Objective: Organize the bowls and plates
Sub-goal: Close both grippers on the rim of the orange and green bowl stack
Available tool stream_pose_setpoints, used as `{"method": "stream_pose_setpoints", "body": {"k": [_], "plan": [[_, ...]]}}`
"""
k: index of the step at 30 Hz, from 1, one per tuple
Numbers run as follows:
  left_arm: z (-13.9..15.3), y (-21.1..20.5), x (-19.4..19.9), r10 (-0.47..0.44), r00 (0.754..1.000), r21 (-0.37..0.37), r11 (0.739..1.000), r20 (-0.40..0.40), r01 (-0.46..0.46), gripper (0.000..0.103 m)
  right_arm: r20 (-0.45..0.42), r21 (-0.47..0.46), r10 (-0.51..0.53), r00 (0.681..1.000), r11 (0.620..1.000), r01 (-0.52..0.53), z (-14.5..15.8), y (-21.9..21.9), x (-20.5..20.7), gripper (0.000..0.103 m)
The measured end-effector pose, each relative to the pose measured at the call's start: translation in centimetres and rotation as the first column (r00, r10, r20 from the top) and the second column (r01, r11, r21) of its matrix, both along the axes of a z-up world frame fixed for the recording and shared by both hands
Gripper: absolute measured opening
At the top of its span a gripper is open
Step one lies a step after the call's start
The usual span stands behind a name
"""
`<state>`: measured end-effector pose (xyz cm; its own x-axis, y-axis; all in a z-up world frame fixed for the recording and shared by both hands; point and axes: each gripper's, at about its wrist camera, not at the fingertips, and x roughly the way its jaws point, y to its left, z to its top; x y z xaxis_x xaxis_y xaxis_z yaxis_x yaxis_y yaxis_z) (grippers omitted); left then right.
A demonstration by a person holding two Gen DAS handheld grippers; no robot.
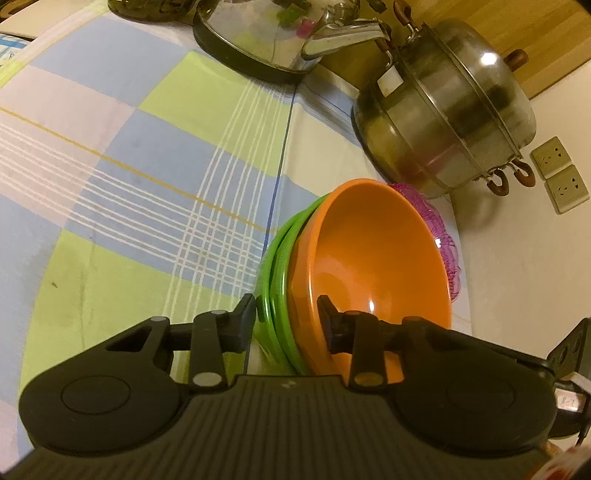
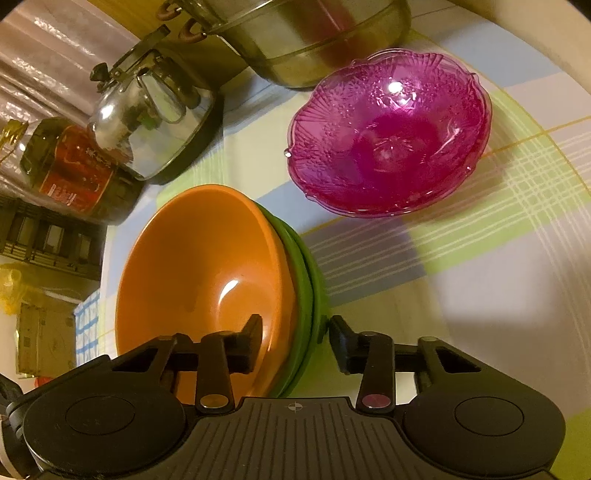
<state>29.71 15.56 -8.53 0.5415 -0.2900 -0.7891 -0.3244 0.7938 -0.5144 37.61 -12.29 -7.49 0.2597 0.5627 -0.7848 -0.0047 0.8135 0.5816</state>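
An orange bowl [image 1: 365, 266] is nested in a stack of green bowls [image 1: 275, 273], and the stack looks lifted and tilted over the checked tablecloth. My left gripper [image 1: 286, 314] is shut on the stack's rim, one finger inside the orange bowl and one outside the green ones. My right gripper [image 2: 295, 332] is shut on the rim at another side of the same orange bowl [image 2: 207, 266] and green bowls [image 2: 306, 288]. A pink translucent bowl [image 2: 391, 136] sits on the cloth beyond the stack; its edge shows in the left wrist view [image 1: 443, 236].
A large steel steamer pot [image 1: 443, 110] and a steel kettle [image 1: 280, 33] stand at the back of the table [image 1: 110, 147]. The kettle [image 2: 147, 114] is next to a dark bottle with a red label [image 2: 74, 170]. Wall sockets [image 1: 557, 173] are on the right.
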Motion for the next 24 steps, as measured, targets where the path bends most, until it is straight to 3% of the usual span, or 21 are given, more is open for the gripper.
{"method": "stream_pose_setpoints", "body": {"k": [14,24], "plan": [[0.7,-1.2,-0.5,-0.033,0.999,0.059,0.998,0.002,0.032,0.031,0.005,-0.031,0.006,1.000,0.999,-0.006,0.3,-0.3,-0.8,0.031],[1.7,-4.3,-2.5,-0.080,0.997,0.058,0.995,0.004,0.079,0.031,0.007,-0.031,-0.019,1.000,0.999,0.019,1.3,-3.5,-3.5,0.031]]}}
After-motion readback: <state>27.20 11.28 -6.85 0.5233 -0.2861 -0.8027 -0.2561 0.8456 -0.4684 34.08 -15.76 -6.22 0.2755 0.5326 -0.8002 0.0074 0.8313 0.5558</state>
